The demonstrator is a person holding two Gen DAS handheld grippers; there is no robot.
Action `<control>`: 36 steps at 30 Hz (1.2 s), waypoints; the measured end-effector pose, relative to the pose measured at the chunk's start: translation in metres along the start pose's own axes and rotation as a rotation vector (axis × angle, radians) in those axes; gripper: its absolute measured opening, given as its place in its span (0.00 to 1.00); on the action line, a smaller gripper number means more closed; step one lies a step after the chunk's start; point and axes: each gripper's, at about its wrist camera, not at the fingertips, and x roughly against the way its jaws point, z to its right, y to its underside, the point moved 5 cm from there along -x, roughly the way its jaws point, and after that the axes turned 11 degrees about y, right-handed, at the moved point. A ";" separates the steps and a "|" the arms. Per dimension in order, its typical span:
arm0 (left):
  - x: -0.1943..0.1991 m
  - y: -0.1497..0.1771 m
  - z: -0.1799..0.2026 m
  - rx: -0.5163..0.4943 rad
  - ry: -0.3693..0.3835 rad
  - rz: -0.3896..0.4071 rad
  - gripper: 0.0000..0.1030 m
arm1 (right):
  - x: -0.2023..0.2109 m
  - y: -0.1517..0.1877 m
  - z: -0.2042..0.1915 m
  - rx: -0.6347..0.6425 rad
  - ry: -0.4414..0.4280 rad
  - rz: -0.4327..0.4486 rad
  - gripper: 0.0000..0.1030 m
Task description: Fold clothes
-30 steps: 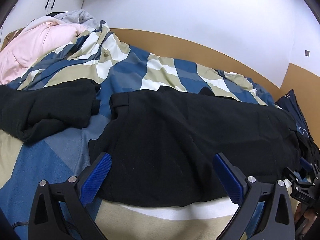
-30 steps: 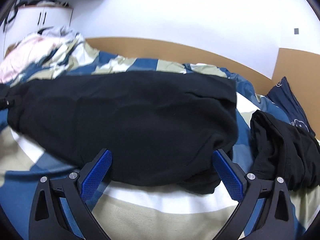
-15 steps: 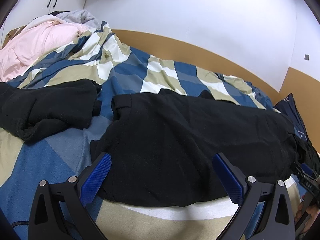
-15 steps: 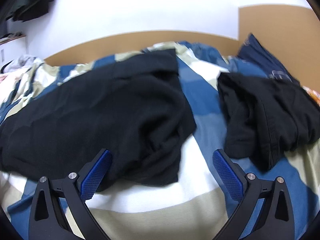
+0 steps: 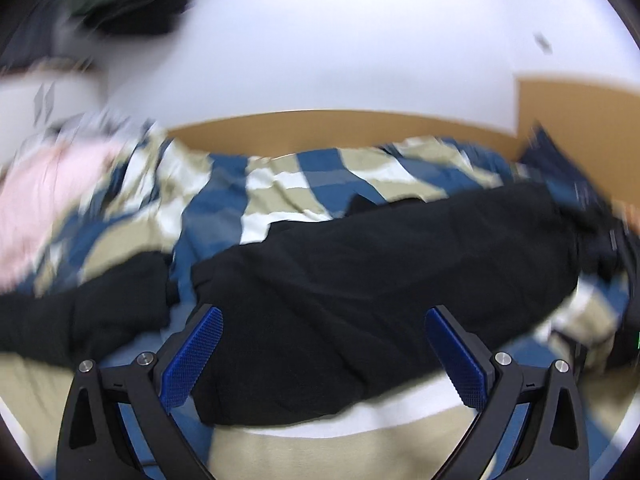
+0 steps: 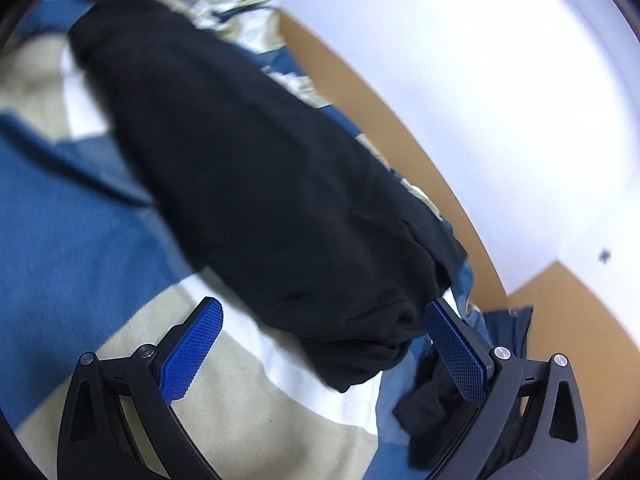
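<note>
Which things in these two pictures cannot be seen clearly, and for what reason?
- Left wrist view: the pink bedding and the dark items on the cabinet are smeared by motion blur.
- Left wrist view: the second black garment is cut off by the left edge.
- Right wrist view: the small dark garment is partly hidden behind the right gripper.
- Both views: the type of the large black garment cannot be told.

White wall [image 5: 340, 40] above tan wainscot panel [image 5: 320, 128]; white cabinet [image 5: 44, 100] at left, blurred.
</note>
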 end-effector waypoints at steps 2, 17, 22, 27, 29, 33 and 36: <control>-0.009 0.006 0.012 -0.163 -0.018 -0.069 0.99 | -0.007 -0.003 -0.004 0.041 -0.005 -0.005 0.97; -0.064 0.038 0.025 -0.691 -0.259 -0.241 0.97 | -0.048 -0.027 0.004 0.119 0.093 -0.035 0.67; -0.056 0.041 0.030 -0.718 -0.190 -0.245 0.86 | -0.049 -0.033 0.006 0.158 0.113 -0.007 0.69; -0.071 0.017 0.022 -0.673 -0.243 -0.224 0.90 | -0.057 -0.021 -0.004 0.157 0.095 -0.019 0.69; -0.079 0.007 0.020 -0.615 -0.210 -0.249 0.81 | -0.061 -0.026 0.001 0.118 0.112 -0.022 0.69; -0.082 0.000 0.018 -0.490 -0.093 -0.308 0.21 | -0.074 -0.040 0.007 0.062 0.076 -0.069 0.41; -0.060 -0.003 0.018 -0.467 -0.058 -0.268 0.12 | -0.075 -0.048 0.010 0.001 0.032 -0.102 0.12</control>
